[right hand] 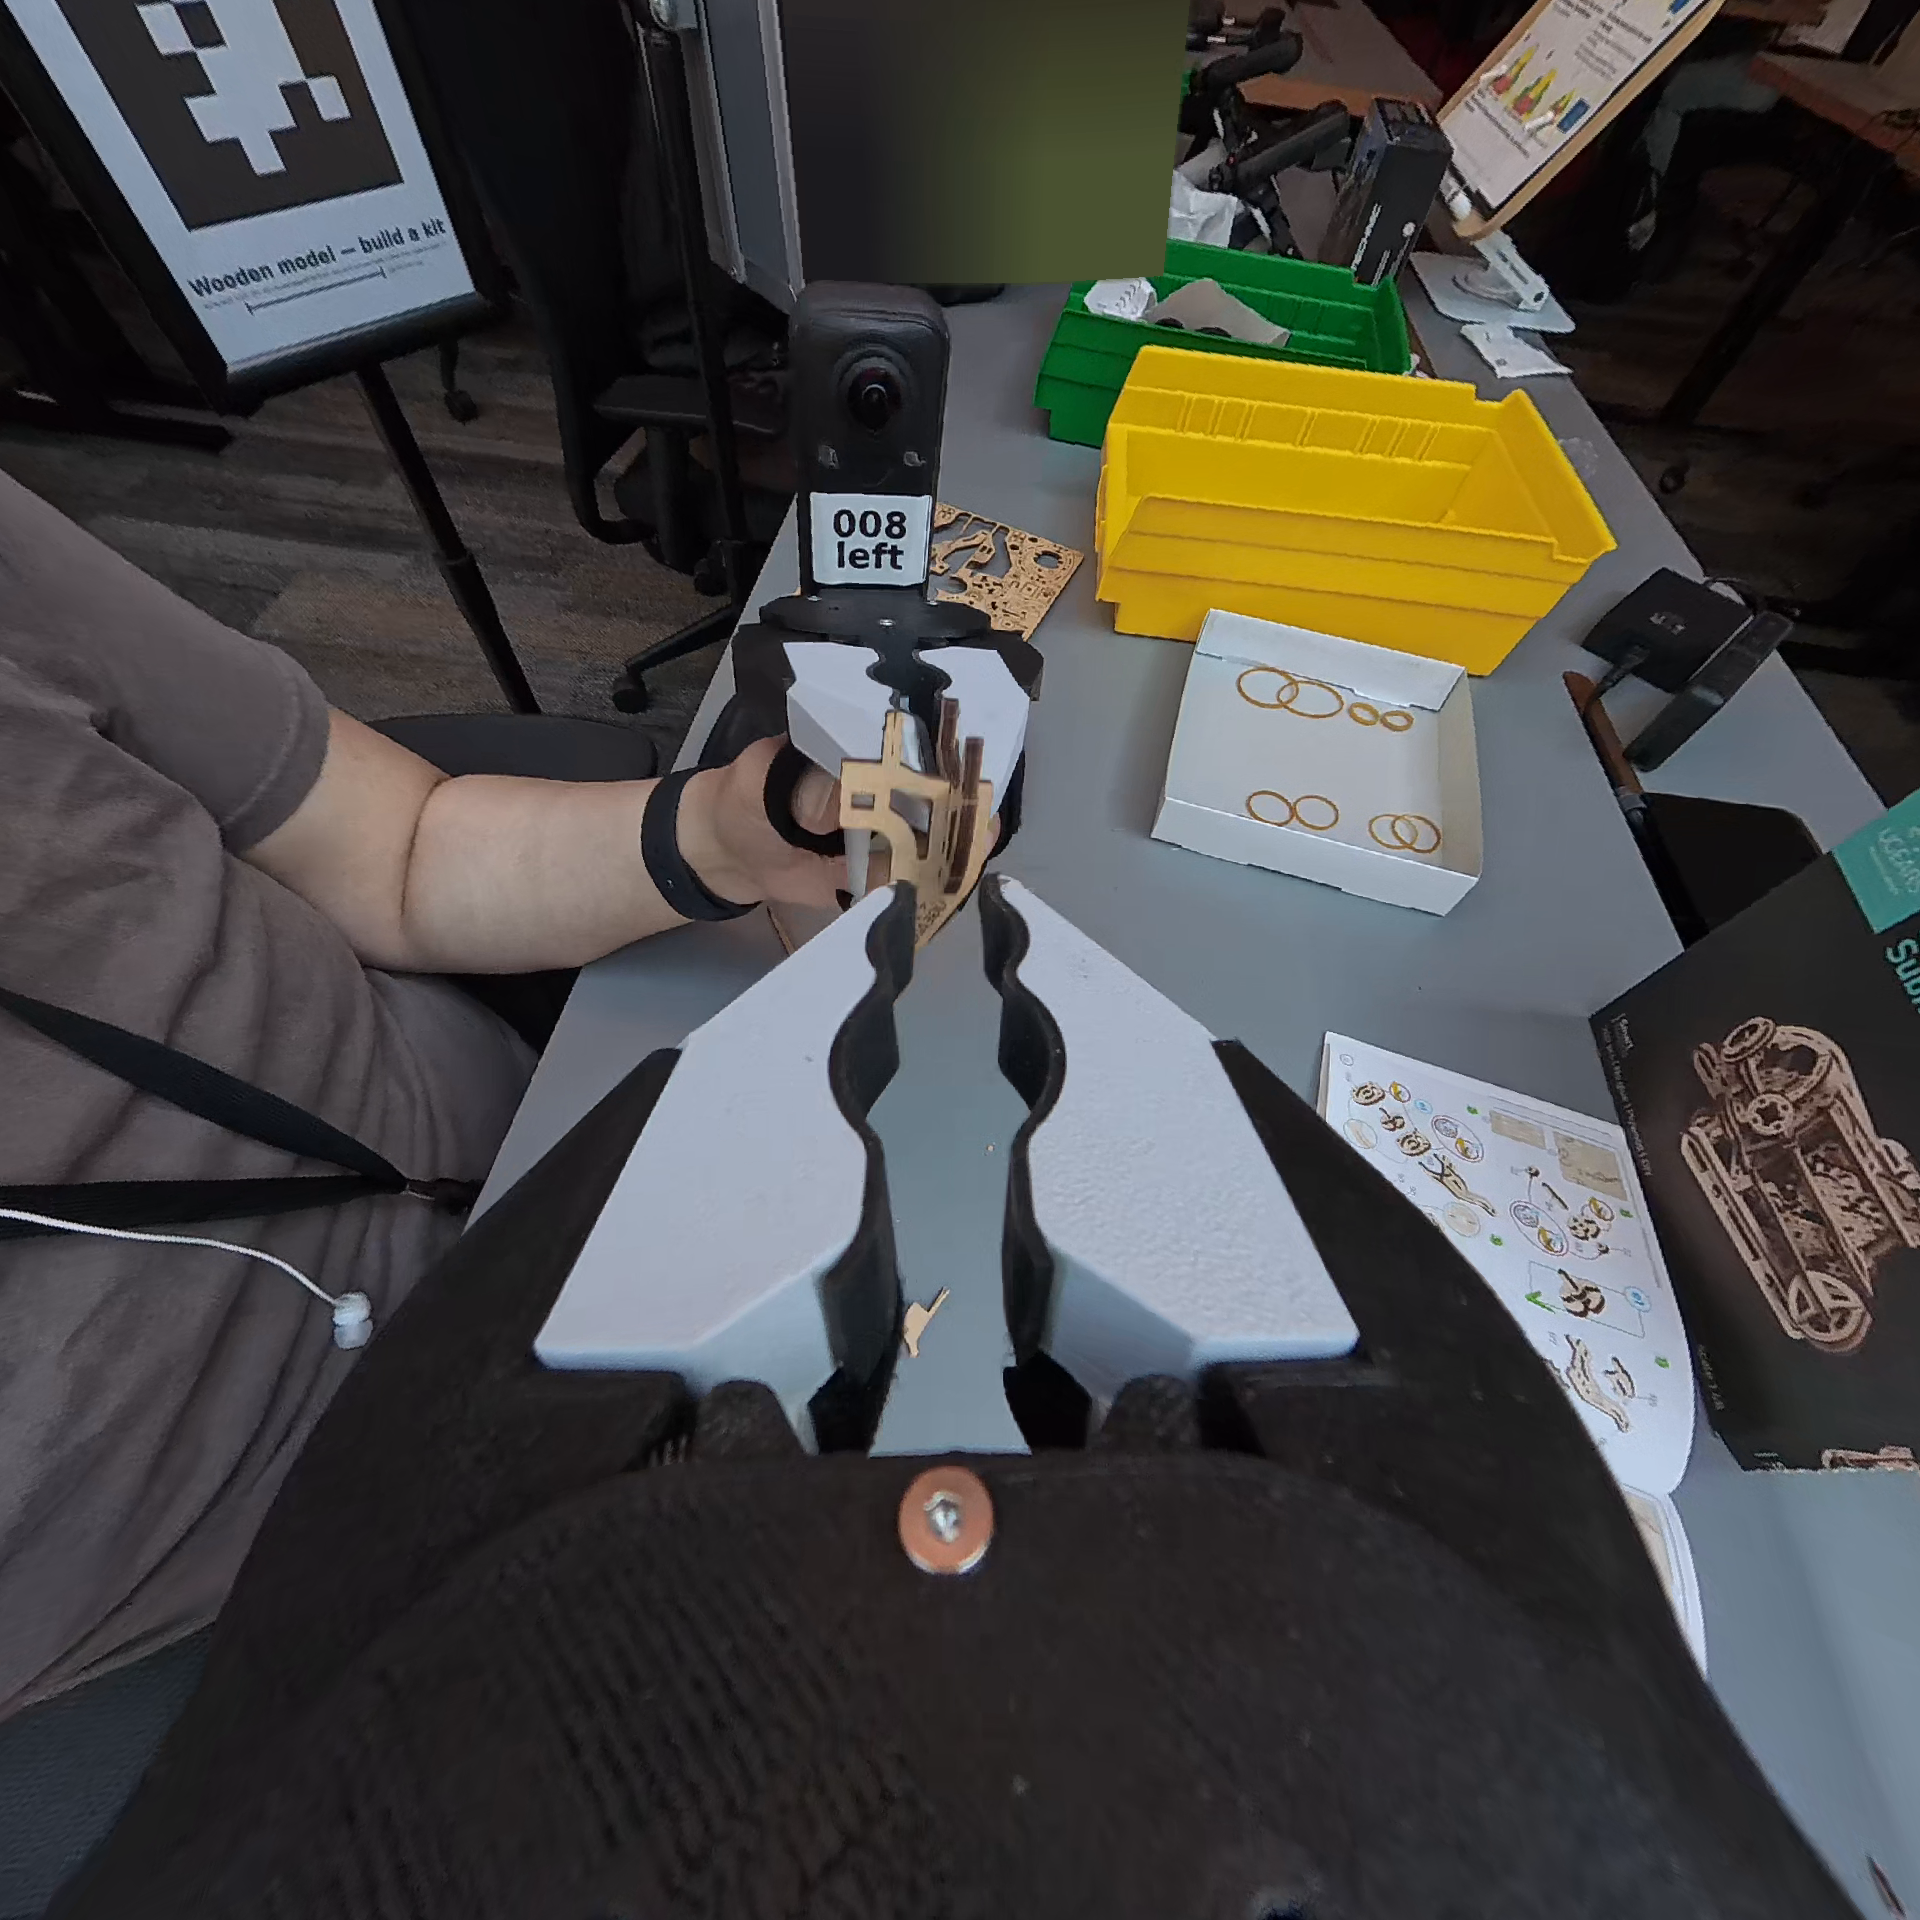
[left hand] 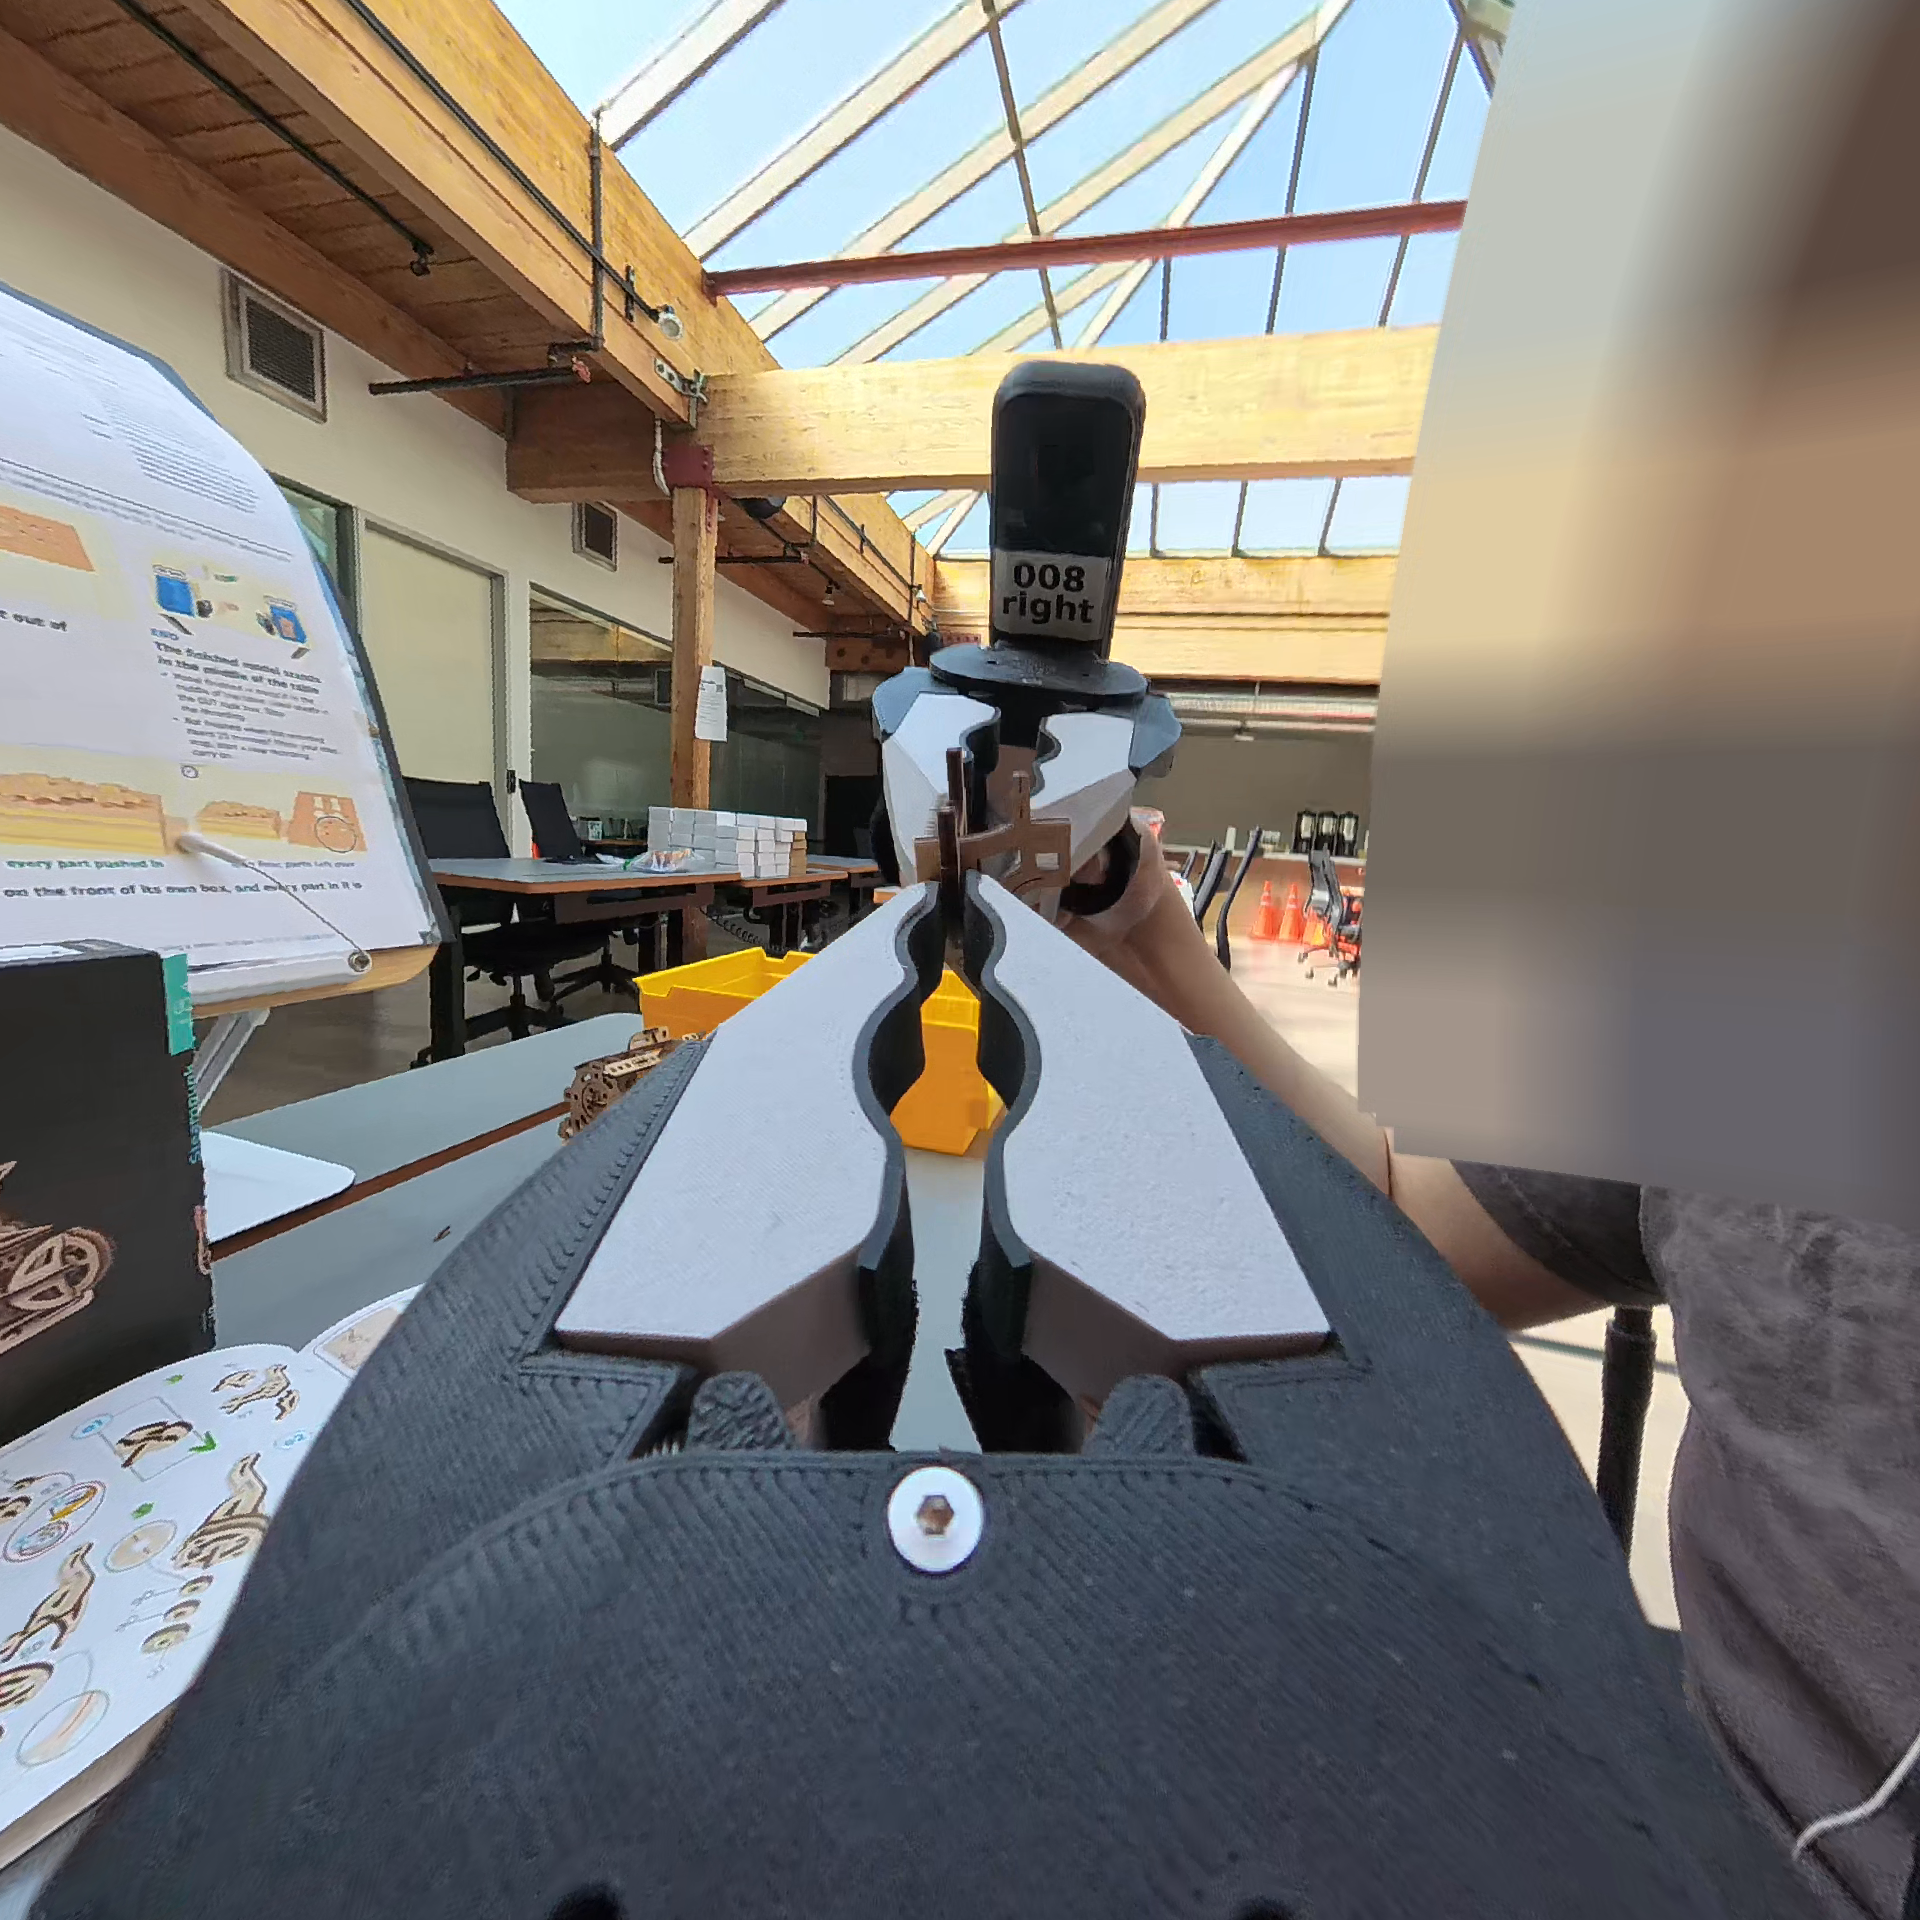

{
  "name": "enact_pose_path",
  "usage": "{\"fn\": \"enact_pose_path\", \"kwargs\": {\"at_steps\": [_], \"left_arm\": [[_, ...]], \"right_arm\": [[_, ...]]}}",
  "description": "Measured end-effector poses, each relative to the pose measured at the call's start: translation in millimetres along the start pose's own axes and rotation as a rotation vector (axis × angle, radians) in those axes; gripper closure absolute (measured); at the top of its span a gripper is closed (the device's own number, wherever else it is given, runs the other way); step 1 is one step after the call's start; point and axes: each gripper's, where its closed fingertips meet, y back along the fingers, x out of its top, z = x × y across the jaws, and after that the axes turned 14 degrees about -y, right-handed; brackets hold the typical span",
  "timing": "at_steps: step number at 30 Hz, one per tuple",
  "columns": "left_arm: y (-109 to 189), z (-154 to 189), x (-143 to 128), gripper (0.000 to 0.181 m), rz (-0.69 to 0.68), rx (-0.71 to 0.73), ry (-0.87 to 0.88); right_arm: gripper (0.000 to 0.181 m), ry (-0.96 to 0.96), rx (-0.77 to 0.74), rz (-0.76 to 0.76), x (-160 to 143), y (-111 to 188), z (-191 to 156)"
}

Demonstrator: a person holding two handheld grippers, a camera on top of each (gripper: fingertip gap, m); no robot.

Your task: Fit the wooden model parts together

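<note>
- Here, in the left wrist view, your left gripper (left hand: 951,904) has its tips drawn nearly together on a thin dark wooden strip (left hand: 951,831) that stands upright, long axis vertical, just past the tips.
- Straight beyond that strip, the right gripper (left hand: 1023,821) faces you head-on, with the wooden assembly (left hand: 1023,847) between the two tools and touching the strip. Whether its tips actually pinch the assembly cannot be told from here.
- The yellow bin (left hand: 727,987) sits on the table beyond and below the strip, well clear of the work.
- Now in the right wrist view, your right gripper (right hand: 945,894) shows a clear gap between its tips. The lower edge of the wooden assembly (right hand: 914,821) dips into that gap beside the left-hand finger; contact there is likely, but a firm clamp cannot be told.
- The left gripper (right hand: 914,769) sits directly behind the assembly, tips narrowed on its upright slats, with the hand (right hand: 769,821) around the handle.
- Judging from both views, the two tools meet nose to nose on one line, so the coming push probably runs along that shared axis. Keep the strip vertical, or it may jam in its slot.
- The yellow bin (right hand: 1340,520) lies beyond and to the right of the assembly.
</note>
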Motion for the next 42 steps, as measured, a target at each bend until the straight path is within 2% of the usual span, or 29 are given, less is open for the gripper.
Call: {"fn": "enact_pose_path", "kwargs": {"at_steps": [2,5,9,15,20,24,28,31,35,42], "left_arm": [[7,-7,7,0.181,0.045,0.016,0.039],[8,-8,7,0.181,0.041,0.010,0.054],[4,-6,0,0.181,0.015,-0.003,0.065],[3,-5,-2,0.181,0.006,-0.012,0.068],[2,-7,-3,0.180,0.010,0.009,0.067],[2,-11,-5,0.171,-0.005,0.027,0.081],[0,-7,-7,0.173,-0.014,0.002,0.100],[-1,-4,-5,0.181,0.009,-0.023,0.121],[3,-6,2,0.181,0.054,-0.028,0.150],[4,-3,3,0.181,0.040,-0.038,0.119]], "right_arm": [[0.159,-0.068,0.030,0.048,6,5,2],[0.161,-0.140,0.054,0.128,18,9,6],[0.162,-0.185,0.085,0.081,10,-1,4],[0.180,-0.192,0.088,0.051,6,-10,4],[0.180,-0.230,0.098,0.050,5,-10,6],[0.180,-0.252,0.108,0.084,11,-7,6],[0.180,-0.254,0.113,0.108,15,-4,6],[0.180,-0.233,0.113,0.112,15,-6,5],[0.180,-0.219,0.114,0.112,15,-8,3],[0.180,-0.185,0.128,0.116,15,-10,-1]]}}
